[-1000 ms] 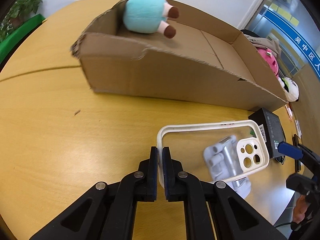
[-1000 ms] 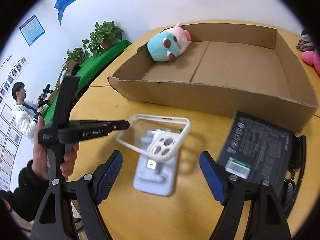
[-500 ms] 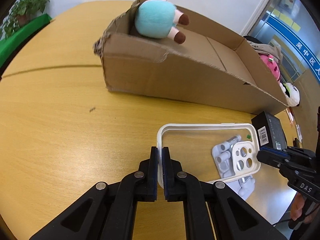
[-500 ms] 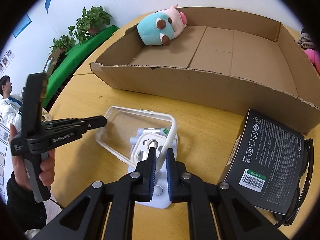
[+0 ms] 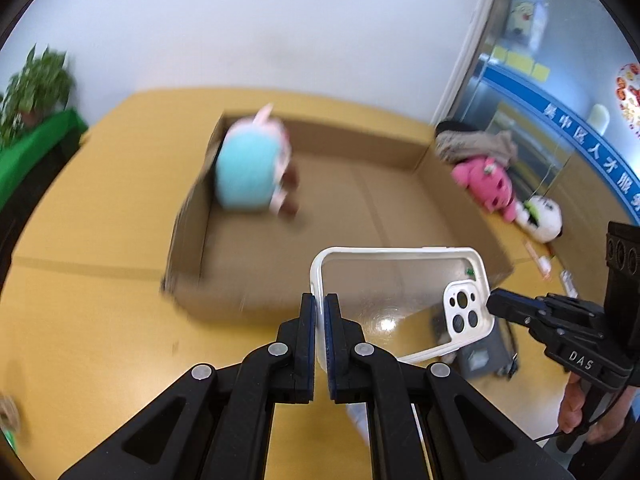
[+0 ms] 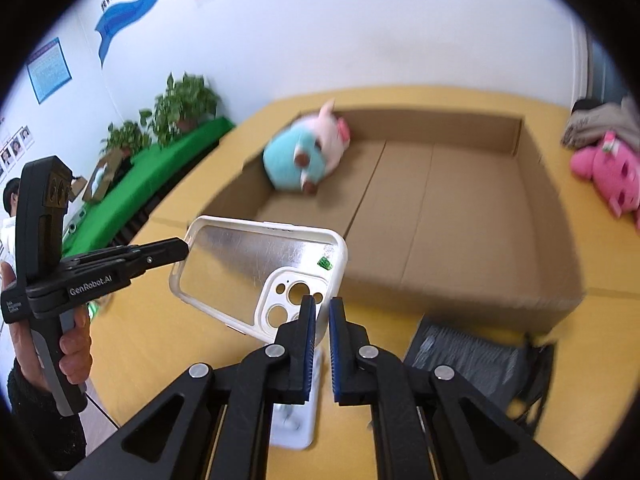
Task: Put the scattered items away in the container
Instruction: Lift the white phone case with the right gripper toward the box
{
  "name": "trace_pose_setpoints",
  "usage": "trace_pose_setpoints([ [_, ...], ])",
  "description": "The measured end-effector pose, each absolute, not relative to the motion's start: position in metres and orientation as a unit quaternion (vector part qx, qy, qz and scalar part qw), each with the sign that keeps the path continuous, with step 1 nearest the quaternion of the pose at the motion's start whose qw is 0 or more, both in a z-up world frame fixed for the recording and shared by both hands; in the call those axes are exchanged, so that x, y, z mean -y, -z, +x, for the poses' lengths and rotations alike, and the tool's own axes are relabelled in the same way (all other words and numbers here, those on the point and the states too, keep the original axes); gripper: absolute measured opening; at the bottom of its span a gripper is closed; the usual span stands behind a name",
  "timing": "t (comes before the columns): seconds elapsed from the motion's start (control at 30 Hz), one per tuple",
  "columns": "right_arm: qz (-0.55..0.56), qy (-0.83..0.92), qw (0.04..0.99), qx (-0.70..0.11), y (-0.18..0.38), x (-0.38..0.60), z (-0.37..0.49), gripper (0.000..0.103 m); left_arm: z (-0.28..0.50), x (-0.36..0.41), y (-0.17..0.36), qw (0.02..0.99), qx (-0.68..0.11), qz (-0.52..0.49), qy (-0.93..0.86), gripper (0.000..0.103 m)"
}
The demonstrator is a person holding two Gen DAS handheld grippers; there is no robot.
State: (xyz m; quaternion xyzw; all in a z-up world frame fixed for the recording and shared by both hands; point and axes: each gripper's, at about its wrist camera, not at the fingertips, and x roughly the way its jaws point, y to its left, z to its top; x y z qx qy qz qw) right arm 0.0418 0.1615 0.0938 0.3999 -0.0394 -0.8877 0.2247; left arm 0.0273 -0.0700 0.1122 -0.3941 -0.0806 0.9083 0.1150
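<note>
Two claws share one load here. From the left wrist, the left gripper (image 5: 320, 320) has its jaws clamped on the short edge of a clear, white-rimmed phone case (image 5: 400, 304), which juts straight ahead of the fingertips and is lifted clear of the yellow table (image 5: 80, 320). Past the case's far end, to the right of this claw, the right gripper (image 5: 494, 304) meets the corner by the camera cut-outs. Ahead of and below the fingertips lies the open cardboard box (image 5: 188, 240), with a turquoise plush toy (image 5: 248, 176) lying in its far left corner; a pink plush (image 5: 486, 186) and a black-and-white one (image 5: 540, 218) lie outside the box, well off to the right. From the right wrist, the right claw's jaws have just been closing and now pinch the case's rim at the camera end, with the case stretching away to the upper left toward the left claw's tips. Directly below this claw a white holder-like object (image 6: 298, 424) rests on the table, too blurred to name, and a black packet (image 6: 464, 356) lies to the lower right, against the box's near wall. The step in hand looks like carrying the case to the box, with both claws holding it. Next, I judge, both hands must travel forward together over the near wall, keeping the case level so neither pinch twists loose, then release over the bare cardboard floor beside the toy.
</note>
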Motion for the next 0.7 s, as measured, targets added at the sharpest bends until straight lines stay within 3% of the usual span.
trace_pose_setpoints([
  [0.37, 0.301, 0.933, 0.192, 0.035, -0.193, -0.208, -0.022, 0.006, -0.067, 0.033, -0.211, 0.144, 0.060, -0.316, -0.936, 0.003],
  [0.7, 0.326, 0.925, 0.181, 0.064, -0.203, -0.240, -0.135, 0.005, -0.176, 0.006, -0.216, 0.127, 0.039, -0.346, -0.929, 0.003],
])
